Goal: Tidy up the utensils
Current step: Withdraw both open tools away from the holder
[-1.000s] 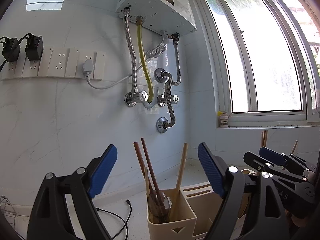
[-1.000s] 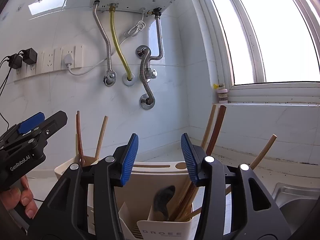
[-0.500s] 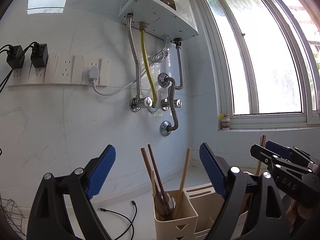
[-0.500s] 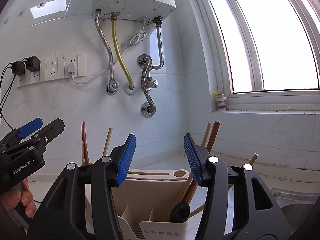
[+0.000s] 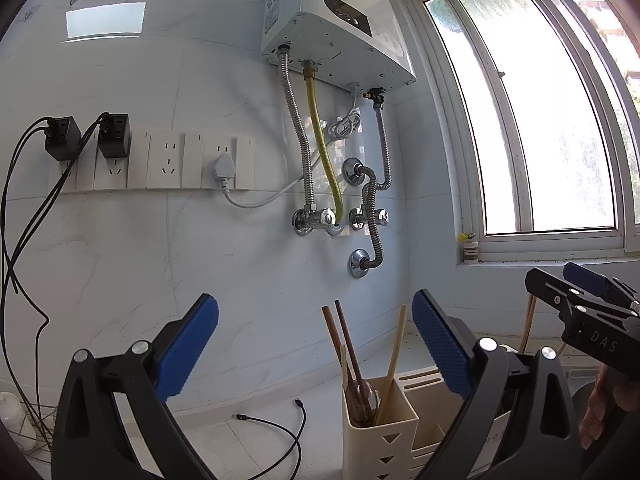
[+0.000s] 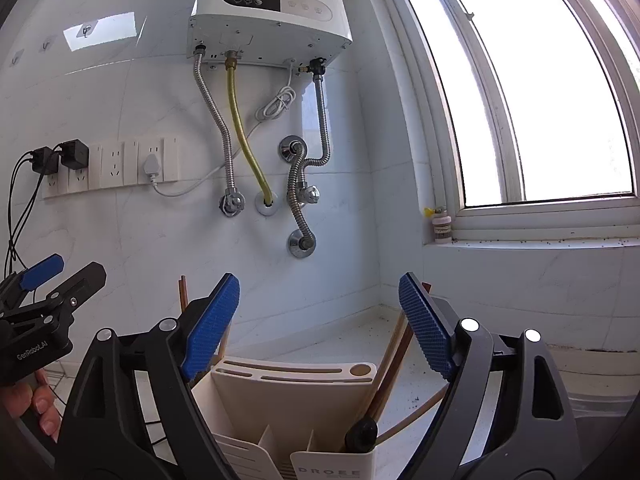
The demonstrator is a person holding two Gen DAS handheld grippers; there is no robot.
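With both grippers' jaws wide and empty, lower your right gripper (image 6: 319, 328) straight onto one chopstick (image 6: 390, 364) low in frame, then squeeze.

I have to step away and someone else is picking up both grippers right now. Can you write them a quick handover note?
Left gripper: jaws wide open, holding nothing, raised in front of the utensil holder.
Right gripper: jaws wide open, empty, above the holder's right side.
Things: the cream utensil holder stands on the counter by the wall. Its left compartment holds several chopsticks and a spoon. The right compartment holds more chopsticks and a black-handled utensil, leaning right. The slotted knife block section looks empty.
Done: the visible utensils are already in the holder.
Left: no loose utensils are in view; check the counter below the cameras.
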